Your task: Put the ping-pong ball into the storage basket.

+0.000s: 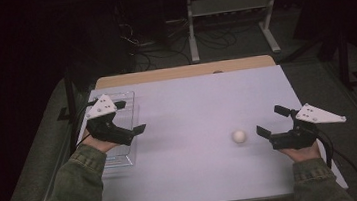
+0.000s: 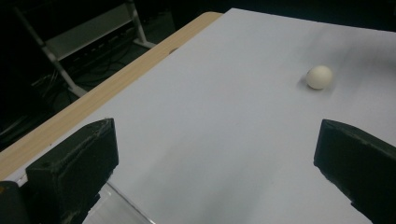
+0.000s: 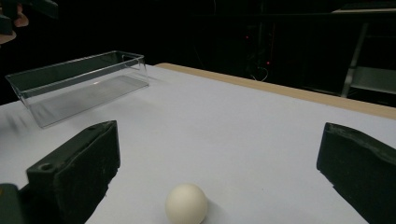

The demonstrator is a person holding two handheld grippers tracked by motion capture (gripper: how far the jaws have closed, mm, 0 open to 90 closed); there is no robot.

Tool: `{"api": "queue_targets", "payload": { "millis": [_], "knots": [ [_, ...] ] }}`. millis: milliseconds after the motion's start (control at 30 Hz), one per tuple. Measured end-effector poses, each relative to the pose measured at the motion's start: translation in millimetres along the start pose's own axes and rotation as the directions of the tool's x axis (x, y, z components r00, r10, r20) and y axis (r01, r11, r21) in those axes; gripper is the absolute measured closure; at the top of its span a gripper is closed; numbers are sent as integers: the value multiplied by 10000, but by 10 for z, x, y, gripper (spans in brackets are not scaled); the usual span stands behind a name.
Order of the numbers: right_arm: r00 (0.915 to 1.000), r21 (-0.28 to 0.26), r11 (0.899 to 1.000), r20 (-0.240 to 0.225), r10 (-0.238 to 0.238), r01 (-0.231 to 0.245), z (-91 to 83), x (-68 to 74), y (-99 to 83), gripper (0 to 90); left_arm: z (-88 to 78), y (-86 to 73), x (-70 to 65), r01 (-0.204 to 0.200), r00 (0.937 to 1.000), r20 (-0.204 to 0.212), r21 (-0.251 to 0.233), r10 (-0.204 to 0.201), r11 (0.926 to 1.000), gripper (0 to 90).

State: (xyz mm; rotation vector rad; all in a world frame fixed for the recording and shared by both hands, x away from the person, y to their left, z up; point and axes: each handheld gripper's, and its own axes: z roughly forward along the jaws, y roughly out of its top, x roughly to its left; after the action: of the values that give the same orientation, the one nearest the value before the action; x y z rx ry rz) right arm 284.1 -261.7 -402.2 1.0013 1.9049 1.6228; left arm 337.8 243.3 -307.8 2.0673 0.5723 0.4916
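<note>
white ball [image 3: 186,204] between right gripper [image 1: 271,122] jaws

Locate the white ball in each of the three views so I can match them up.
High view: ball right of centre on the white table, just left of the right gripper.
Left gripper view: ball at upper right, far ahead of the jaws.
Right gripper view: ball at bottom centre, between the jaws.
Shared landmark: the table's wooden far edge.
</note>
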Motion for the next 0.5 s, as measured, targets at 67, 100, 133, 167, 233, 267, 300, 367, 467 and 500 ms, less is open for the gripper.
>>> {"api": "queue_targets", "payload": {
  "millis": [67,100,133,167,233,267,300,367,467,500],
  "knots": [
    [10000,12,10000,-3,0,0,1,2,0,0,31,41,-12,-111,9999,78,65,111,9999,0],
    [10000,15,10000,-7,-7,8,2,2,0,0,31,41,-12,-111,9999,78,65,111,9999,0],
    [10000,21,10000,-10,1,-1,3,2,0,0,62,91,-22,-255,9996,154,121,253,9996,0],
    [10000,24,10000,-20,-7,7,3,3,0,0,62,91,-22,-255,9996,154,121,253,9996,0],
    [10000,31,10000,-24,-19,20,2,3,0,0,110,157,-38,-394,9989,271,185,389,9991,0],
    [10000,35,10000,-28,-19,20,2,4,0,0,127,175,-42,-448,9986,305,217,441,9988,0],
    [10000,37,10000,-28,-20,20,1,3,-1,0,145,193,-48,-473,9984,332,227,465,9986,0],
    [10000,33,10000,-29,-14,15,0,2,-1,0,176,231,-55,-540,9978,406,285,528,9981,0],
    [10000,25,10000,-28,-7,7,-1,2,-1,0,205,268,-64,-635,9971,450,342,619,9974,0],
    [10000,31,10000,-32,6,-6,-2,4,-1,0,236,305,-80,-726,9961,526,398,704,9966,0]
  ]
}}
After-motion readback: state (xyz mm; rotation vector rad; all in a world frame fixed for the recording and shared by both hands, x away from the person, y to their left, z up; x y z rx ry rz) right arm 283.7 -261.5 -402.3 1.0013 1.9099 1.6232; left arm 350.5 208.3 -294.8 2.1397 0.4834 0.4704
